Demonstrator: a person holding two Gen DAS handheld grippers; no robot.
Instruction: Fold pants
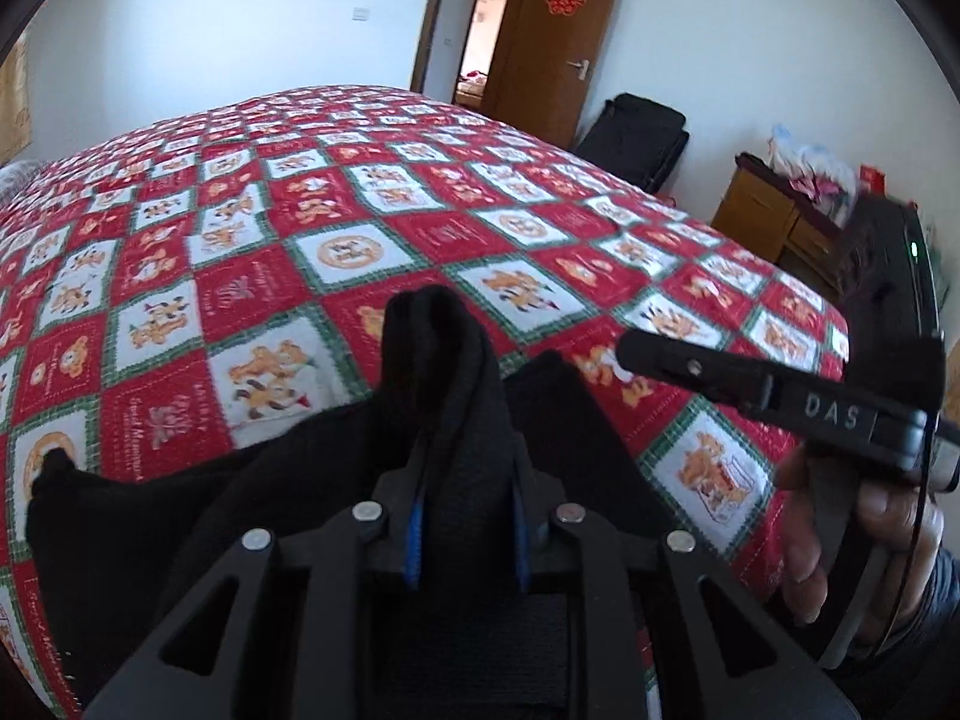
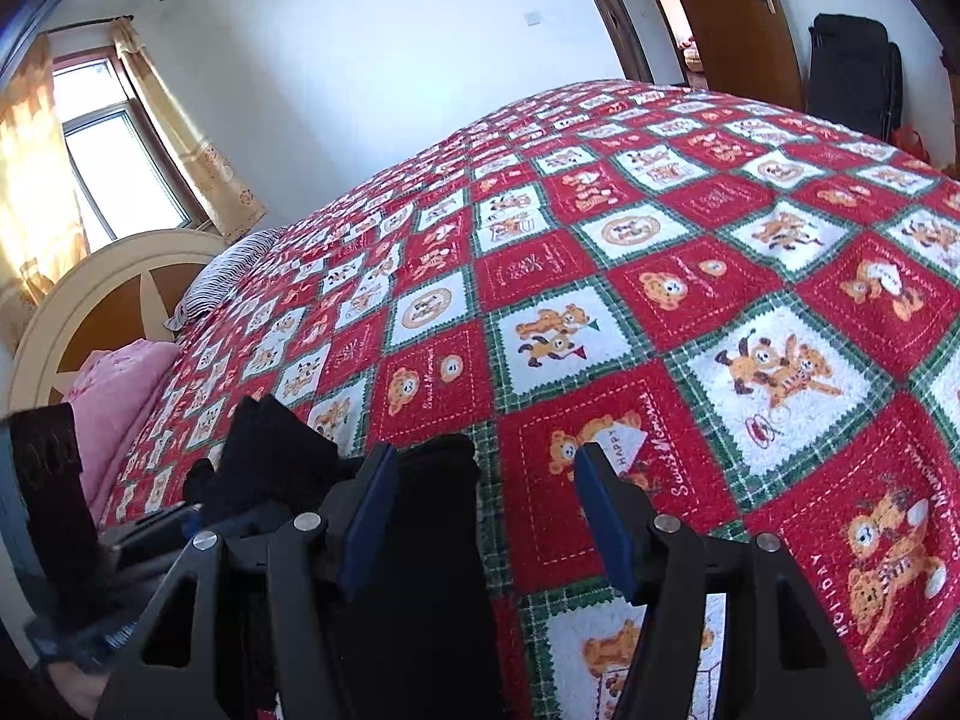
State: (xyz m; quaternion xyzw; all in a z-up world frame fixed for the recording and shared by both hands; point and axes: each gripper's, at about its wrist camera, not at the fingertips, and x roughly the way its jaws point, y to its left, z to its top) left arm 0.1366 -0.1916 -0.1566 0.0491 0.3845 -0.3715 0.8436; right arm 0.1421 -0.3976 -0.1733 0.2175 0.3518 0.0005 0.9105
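Black pants point(image 1: 444, 420): bunched at the bed's near edge, one fold pinched in the closed left tool point(image 1: 465, 531). Right tool point(image 2: 486, 516): jaws wide apart, gripping nothing, black cloth between them. Bed quilt point(image 2: 690, 276): red-green patchwork, teddy bears, lettered "Sweet Memories", "HAPPY", "HOLIDAY". Right tool's side reads "DAS". Beyond: brown door point(image 1: 552, 36), black suitcase point(image 1: 636, 138), wooden cabinet point(image 1: 774, 216), pink bedding point(image 2: 114, 396).

black pants point(image 1: 444, 396) bunched on bed edge

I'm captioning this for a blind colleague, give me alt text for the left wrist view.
The left tool is shut on a bunched fold of black pants, lifting it above a bed quilt of red and white teddy-bear squares. The right tool is at the right, with an open wooden door behind.
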